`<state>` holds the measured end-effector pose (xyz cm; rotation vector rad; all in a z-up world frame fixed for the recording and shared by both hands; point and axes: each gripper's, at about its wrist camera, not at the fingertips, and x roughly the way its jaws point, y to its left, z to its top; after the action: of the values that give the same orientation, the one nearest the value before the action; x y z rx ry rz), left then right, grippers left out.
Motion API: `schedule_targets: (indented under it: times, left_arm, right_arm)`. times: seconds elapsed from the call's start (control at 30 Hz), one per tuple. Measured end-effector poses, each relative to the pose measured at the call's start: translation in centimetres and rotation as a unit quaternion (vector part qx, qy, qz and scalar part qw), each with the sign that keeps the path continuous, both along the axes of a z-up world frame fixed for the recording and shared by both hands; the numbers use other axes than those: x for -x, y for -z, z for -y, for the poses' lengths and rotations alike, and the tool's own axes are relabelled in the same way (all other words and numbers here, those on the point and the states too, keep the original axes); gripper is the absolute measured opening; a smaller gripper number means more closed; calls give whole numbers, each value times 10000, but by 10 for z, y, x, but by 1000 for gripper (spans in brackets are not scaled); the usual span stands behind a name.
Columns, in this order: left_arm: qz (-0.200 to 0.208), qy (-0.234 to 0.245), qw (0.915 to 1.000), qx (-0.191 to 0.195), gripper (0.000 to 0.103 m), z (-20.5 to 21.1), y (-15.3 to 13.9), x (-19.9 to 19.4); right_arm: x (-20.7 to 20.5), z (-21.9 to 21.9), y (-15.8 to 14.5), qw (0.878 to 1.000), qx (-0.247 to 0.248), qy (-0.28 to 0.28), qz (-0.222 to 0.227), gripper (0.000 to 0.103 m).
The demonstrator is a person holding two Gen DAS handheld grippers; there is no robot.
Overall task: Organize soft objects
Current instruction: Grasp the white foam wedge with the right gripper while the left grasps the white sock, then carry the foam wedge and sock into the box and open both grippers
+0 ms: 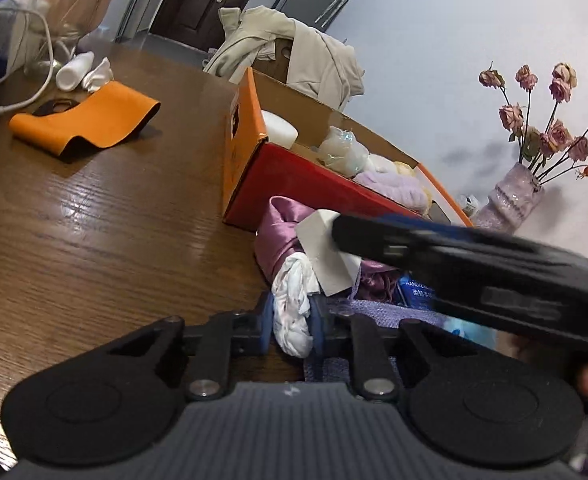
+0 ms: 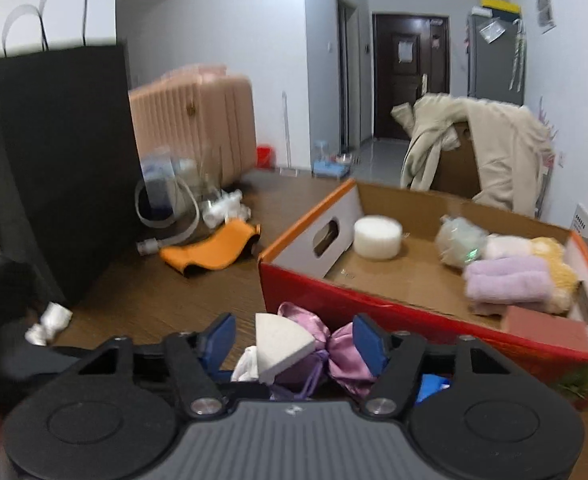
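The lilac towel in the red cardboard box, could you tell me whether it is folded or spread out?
Folded. The lilac towel lies as a compact stacked bundle with rounded fold edges, inside the red cardboard box beside a yellow plush item.

My left camera is looking down along its tongs [image 1: 292,316] close over the surface [image 1: 94,220] toward the flower wall, while my right one is facing the hallway door [image 2: 410,76], both sharing the orange box [image 1: 278,176] and purple cloth pile [image 2: 334,348].
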<state>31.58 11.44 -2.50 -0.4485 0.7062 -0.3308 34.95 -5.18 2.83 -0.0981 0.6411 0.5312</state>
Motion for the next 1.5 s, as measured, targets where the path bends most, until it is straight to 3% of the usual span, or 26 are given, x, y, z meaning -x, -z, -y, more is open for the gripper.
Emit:
schedule_targets:
  times: [0.1, 0.2, 0.33, 0.47, 0.6, 0.77, 1.03, 1.13, 1.27, 1.4, 1.5]
  left_arm:
    - [-54, -39, 10000, 45, 16, -1, 0, -2]
    - [-55, -62, 9999, 85, 15, -2, -1, -1]
    - [105, -89, 9997, 209, 13, -6, -5, 3]
    - [698, -185, 9965, 431, 12, -15, -23, 21]
    - [857, -371, 9954, 201, 12, -10, -46, 51]
    - [1154, -275, 9928, 172, 12, 6, -76, 100]
    - [1224, -308, 9919, -152, 12, 36, -93, 113]
    - [1177, -321, 9923, -227, 12, 41, -93, 103]
    - [1203, -273, 9907, -582, 12, 46, -107, 59]
    - [946, -157, 9891, -1118, 13, 49, -115, -16]
    - [439, -32, 9871, -1539, 13, 53, -105, -75]
  right_arm:
    - [-6, -5, 12, 9995, -192, -100, -218, 32]
    - [-3, -2, 15, 9991, -375, -5, -181, 30]
    - [8, 14, 3, 9979, -621, 182, -7, 29]
    - [39, 48, -26, 9954, -734, 441, 427, 29]
    - [80, 98, -51, 9904, -751, 866, 774, 29]
    - [119, 150, -57, 9834, -786, 1365, 903, 30]
    - [138, 176, -56, 9820, -991, 1295, 953, 30]
    - [134, 179, -54, 9821, -1069, 1248, 922, 30]
    - [104, 173, -53, 9875, -1087, 878, 722, 30]
    - [40, 152, -66, 9906, -1019, 575, 713, 30]
    - [-29, 135, -62, 9922, -1125, 507, 186, 30]
